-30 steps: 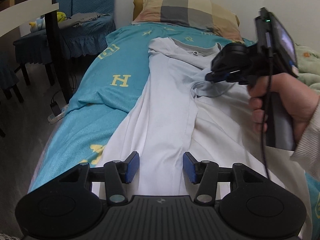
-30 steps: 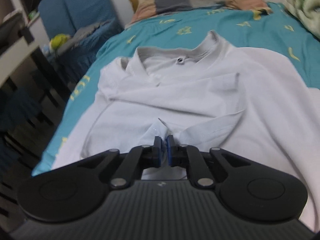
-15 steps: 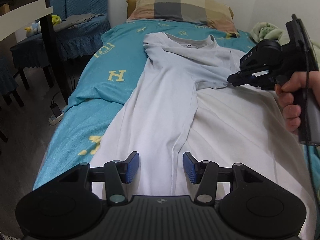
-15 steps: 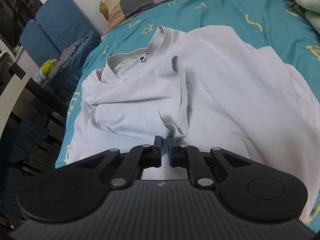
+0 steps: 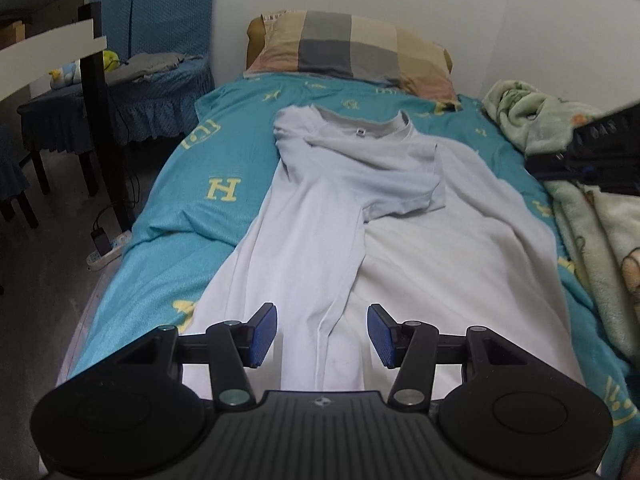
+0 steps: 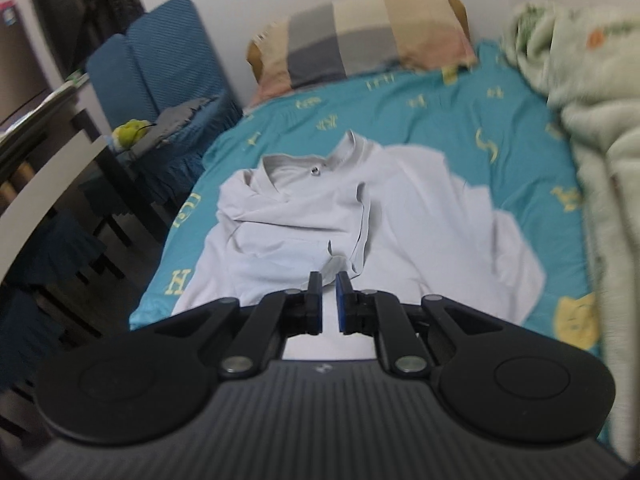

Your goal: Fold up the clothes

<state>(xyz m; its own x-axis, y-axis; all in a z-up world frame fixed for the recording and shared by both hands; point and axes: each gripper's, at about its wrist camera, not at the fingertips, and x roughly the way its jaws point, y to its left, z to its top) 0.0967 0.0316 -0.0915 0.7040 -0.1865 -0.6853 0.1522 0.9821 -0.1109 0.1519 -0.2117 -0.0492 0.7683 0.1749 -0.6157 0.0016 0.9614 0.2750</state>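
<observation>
Two grippers are seen above a bed covered by a teal sheet (image 5: 168, 240). At the far left, a dark table leg (image 5: 102, 112) and a blue-covered chair (image 5: 160, 80) are stood beside the bed, with bare floor (image 5: 44, 280) left open along the bed's left edge. The left gripper (image 5: 322, 334) is held over the near hem of the pale T-shirt (image 5: 320, 208), its blue pads (image 5: 262, 334) set well apart with nothing clamped between them. The T-shirt is laid lengthwise down the middle of the bed, collar toward the checked pillow (image 5: 352, 50) at the headboard end; its left side and sleeve are folded over onto the body, so that a straight folded edge is formed along the left, and a strip of sheet is left uncovered beside it. The right gripper (image 6: 329, 300) is held above the shirt with its pads nearly together, a thin gap left between them and no cloth pinched. At the far right, the bed's edge is taken up by a crumpled green blanket (image 5: 568, 168).
</observation>
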